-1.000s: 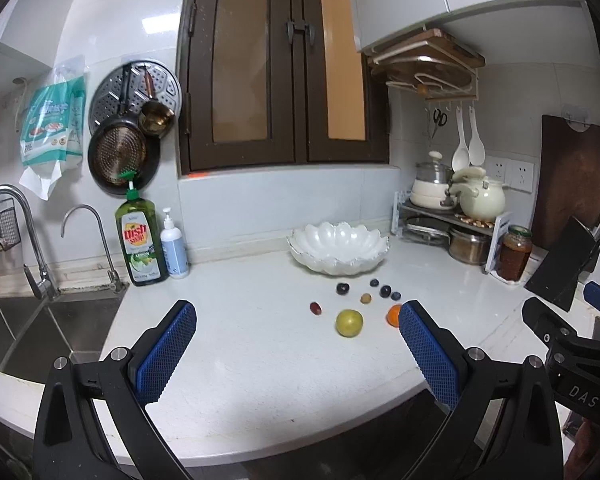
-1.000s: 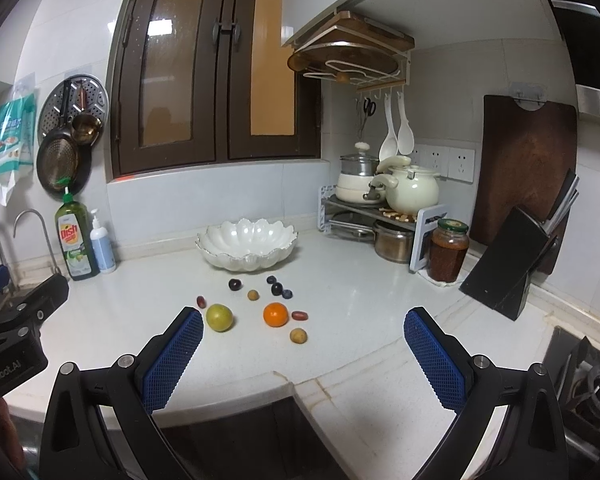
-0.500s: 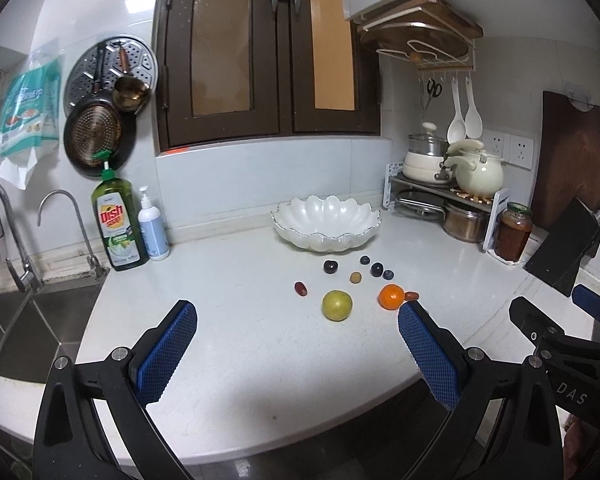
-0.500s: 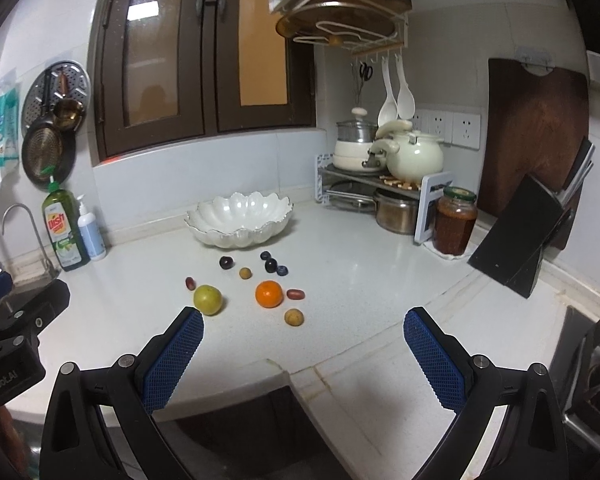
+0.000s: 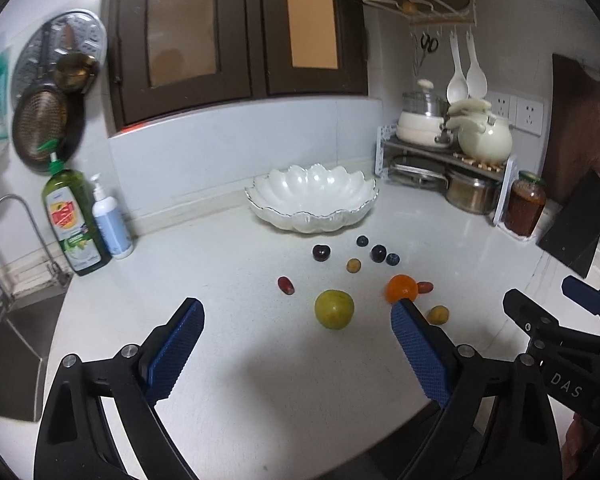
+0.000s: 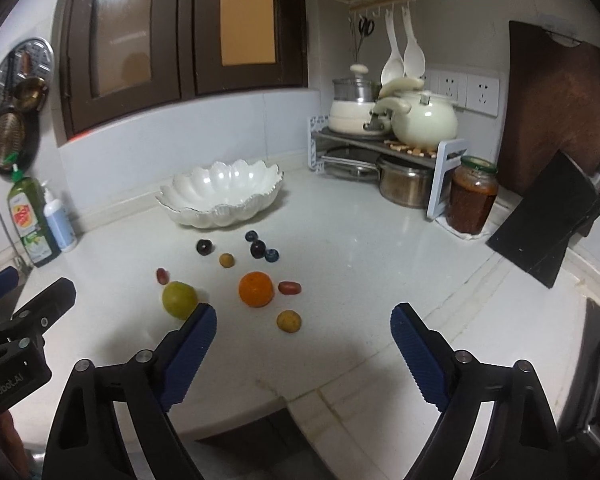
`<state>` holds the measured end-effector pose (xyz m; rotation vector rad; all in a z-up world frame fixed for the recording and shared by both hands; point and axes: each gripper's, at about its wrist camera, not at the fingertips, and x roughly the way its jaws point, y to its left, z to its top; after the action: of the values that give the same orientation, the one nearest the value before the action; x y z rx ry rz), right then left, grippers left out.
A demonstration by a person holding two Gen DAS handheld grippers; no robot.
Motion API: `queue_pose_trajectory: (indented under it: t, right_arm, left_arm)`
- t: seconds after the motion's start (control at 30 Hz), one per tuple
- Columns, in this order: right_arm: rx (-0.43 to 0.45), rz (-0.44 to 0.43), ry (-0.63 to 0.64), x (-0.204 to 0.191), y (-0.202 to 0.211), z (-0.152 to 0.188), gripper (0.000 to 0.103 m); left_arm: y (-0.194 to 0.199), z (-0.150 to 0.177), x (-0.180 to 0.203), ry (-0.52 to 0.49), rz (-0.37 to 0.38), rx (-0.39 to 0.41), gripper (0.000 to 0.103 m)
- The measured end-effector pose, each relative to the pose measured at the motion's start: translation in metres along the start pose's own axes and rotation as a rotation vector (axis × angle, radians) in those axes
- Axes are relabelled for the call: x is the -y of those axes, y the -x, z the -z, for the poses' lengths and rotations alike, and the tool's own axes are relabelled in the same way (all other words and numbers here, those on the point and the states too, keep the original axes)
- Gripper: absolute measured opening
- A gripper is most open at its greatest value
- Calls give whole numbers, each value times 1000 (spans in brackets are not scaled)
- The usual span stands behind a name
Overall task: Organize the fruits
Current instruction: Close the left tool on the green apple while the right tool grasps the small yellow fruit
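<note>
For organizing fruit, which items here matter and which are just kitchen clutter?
Job: white bowl, green fruit, orange, dark plums, blueberries, red grapes.
Clutter: dish soap, sauce jar, cream pot, cutting board.

1. A white scalloped bowl (image 6: 220,196) sits on the pale counter (image 6: 360,248) by the back wall.
2. In front of the bowl lie loose fruits: an orange (image 6: 255,289), a green fruit (image 6: 179,299) to its left, a small yellow fruit (image 6: 289,321) nearer the camera, a red grape (image 6: 289,287) just right of the orange.
3. Dark berries (image 6: 257,249) lie between the orange and the bowl.
4. The right gripper (image 6: 303,322) hovers nearer the camera than the fruits; its jaws have just been closing a little, with nothing between them.
</note>
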<state>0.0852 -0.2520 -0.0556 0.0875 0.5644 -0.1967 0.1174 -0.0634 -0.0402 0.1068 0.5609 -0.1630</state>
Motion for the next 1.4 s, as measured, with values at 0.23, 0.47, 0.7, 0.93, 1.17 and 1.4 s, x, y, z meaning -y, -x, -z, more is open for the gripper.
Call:
queue_pose_trajectory:
  t: [0.23,0.47,0.7,0.93,1.17,1.4]
  right_arm:
    - [-70,36,-28,-8,-40,-6,82]
    - [-149,68,-72,-15,-76,2,72]
    - [-209,67,-67,-16,-104,10,65]
    - [-230,52,-17,-17,-125,10,57]
    - [-290,20,-51,-12,-145,13,47]
    - [-332,-3,-57,-15,-156,17,34]
  left_arm:
    - [-49,-8,1,-49,65,-66,89]
    - [-99,-1,6,-85,144,-153,84]
    - [-134,7,14,-96,156,-232,79]
    - [-154,10,25,-92,138,-270,73]
    - [-168,12,31,-101,138,-293,70]
    - [-181,15,31,-102,157,-334,58]
